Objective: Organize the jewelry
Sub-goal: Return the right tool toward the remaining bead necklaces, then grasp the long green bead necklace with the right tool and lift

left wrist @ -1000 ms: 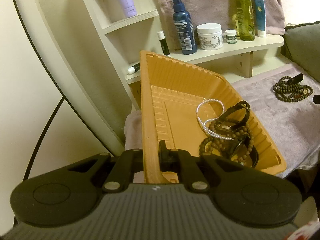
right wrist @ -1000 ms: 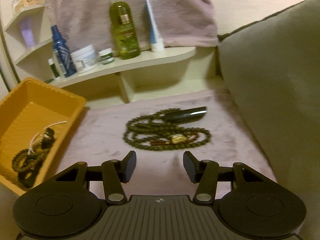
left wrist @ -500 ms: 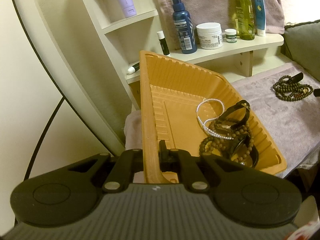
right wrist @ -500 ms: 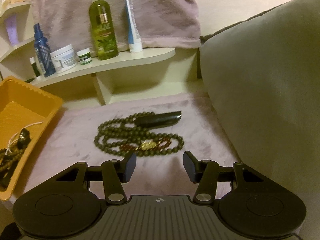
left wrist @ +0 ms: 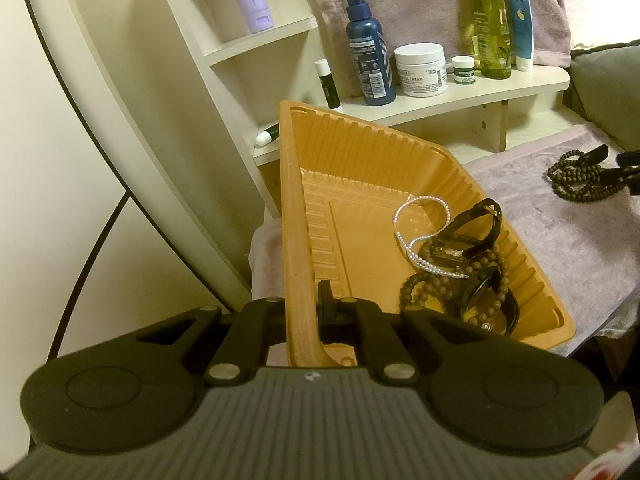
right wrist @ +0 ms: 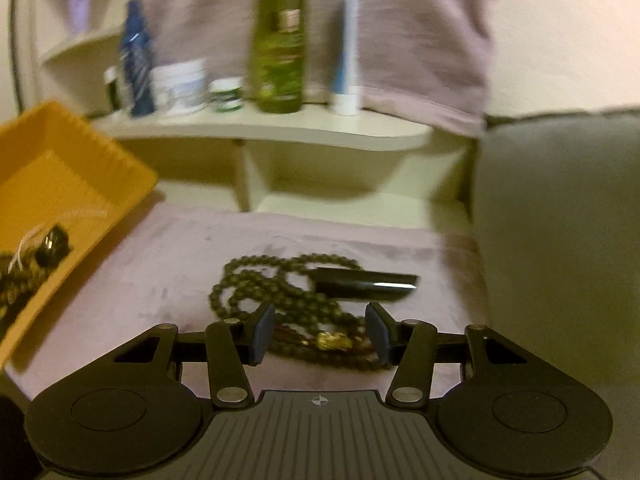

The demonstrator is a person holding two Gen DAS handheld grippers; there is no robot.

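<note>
A pale shelf [left wrist: 500, 90] of lotions and bottles runs behind the mauve-covered surface [left wrist: 560, 240] you are working on, with a grey cushion [right wrist: 560, 220] at its right end. Your left hand-held gripper [left wrist: 303, 312] is clamped on the near rim of the orange tray [left wrist: 292, 208], which sits tilted up at that edge, likely so the pearl strand [left wrist: 420, 232], the black watch [left wrist: 476, 228] and the brown bead bracelet [left wrist: 424, 292] already inside gather toward the far low corner and the tray stays put for the next piece. Your right hand-held gripper [right wrist: 318, 334] has its fingers apart, just over the dark bead necklace [right wrist: 280, 296], whose gold charm [right wrist: 334, 340] lies between the pads. A black clip [right wrist: 364, 282] rests on the beads' far side, so close on the strands only.
</note>
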